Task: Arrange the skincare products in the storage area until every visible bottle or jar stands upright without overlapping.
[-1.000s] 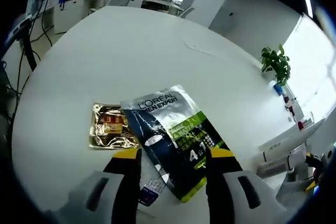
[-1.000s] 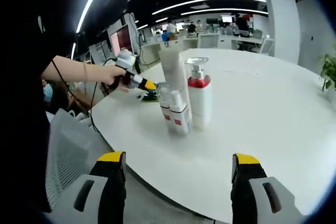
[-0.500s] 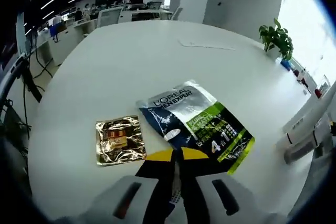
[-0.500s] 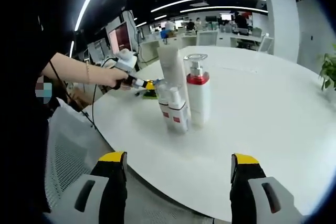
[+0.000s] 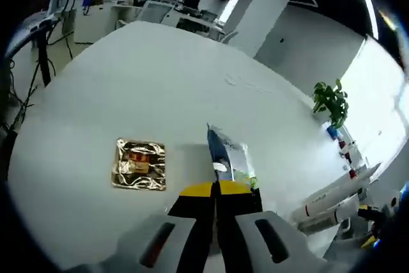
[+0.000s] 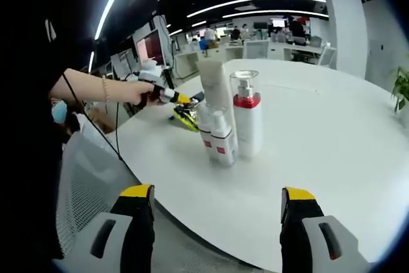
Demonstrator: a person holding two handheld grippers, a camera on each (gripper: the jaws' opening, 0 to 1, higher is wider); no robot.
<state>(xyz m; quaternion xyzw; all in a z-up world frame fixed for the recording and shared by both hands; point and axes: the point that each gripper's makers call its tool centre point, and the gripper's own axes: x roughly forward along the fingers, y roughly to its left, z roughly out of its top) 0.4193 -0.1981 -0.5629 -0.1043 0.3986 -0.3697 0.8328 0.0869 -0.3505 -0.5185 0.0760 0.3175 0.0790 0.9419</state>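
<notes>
My left gripper (image 5: 215, 190) is shut on the blue, silver and green L'Oreal sachet (image 5: 225, 157), which is raised off the white table (image 5: 160, 75) and seen nearly edge-on. A gold foil sachet (image 5: 139, 164) lies flat to its left. In the right gripper view a person's hand holds the left gripper (image 6: 182, 99) with the sachet (image 6: 186, 117) hanging from it, just left of an upright group: a tall white tube (image 6: 215, 89), a red-collared pump bottle (image 6: 248, 123) and small bottles (image 6: 218, 137). My right gripper (image 6: 217, 195) is open, off the table's near edge.
The upright bottles also show at the right edge of the left gripper view, as white bottles (image 5: 335, 190). A potted plant (image 5: 332, 100) stands beyond the table. A grey mesh chair (image 6: 89, 183) sits under the table edge. Wide bare tabletop (image 6: 332, 132) lies right of the bottles.
The left gripper closed on the L'Oreal sachet and lifted it off the table, turning it edge-on. The right gripper stayed open and barely moved.
</notes>
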